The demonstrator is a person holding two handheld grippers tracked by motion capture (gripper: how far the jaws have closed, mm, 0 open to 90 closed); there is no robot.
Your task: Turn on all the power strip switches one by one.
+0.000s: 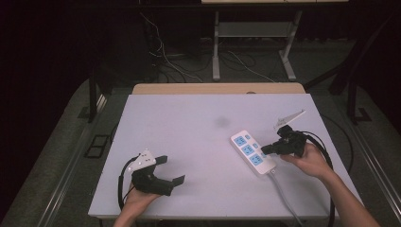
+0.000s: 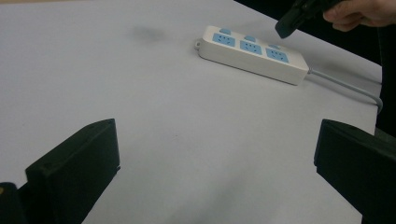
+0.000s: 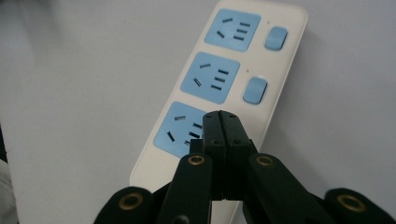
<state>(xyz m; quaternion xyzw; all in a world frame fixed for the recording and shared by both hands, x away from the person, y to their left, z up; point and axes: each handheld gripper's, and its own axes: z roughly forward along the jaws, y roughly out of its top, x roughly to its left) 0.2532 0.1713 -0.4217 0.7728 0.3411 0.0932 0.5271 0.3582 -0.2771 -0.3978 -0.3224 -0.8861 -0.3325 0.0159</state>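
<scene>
A white power strip (image 1: 252, 152) lies flat on the right half of the pale worktop (image 1: 189, 137), set at a slant so that its far end points up-left and its near end, where a grey cable (image 1: 283, 194) leaves it, points toward the near right edge. It carries three blue sockets (image 3: 212, 77) in a row, and blue switches (image 3: 255, 89) sit beside them along its right side (two show clearly in the right gripper view). The right hand-held gripper (image 1: 265, 149) is held by the right hand (image 1: 309, 161) just right of the strip, aimed left at it; its jaws are pressed together with nothing between them, and in its own view (image 3: 221, 122) the joined tips stand over the nearest socket, at that socket's right edge. Whether the tips touch the strip or hover just above it cannot be told. The grey three-cornered plate (image 1: 290, 117) stands out on the far side of this gripper. The left hand-held gripper (image 1: 172, 170) rests in the left hand (image 1: 139, 198) at the near left of the worktop, well apart from the strip, pointing right; its jaws are spread wide and hold nothing, with bare worktop between them in the left gripper view (image 2: 215, 158). From that view the strip (image 2: 252, 55) lies far off toward the right, with the tip of the right gripper (image 2: 287, 25) above its near end. Beyond the far edge of the worktop a wooden strip (image 1: 217, 88) shows, and behind it table legs (image 1: 216, 47) and loose cables (image 1: 165, 56) on a dark floor.
</scene>
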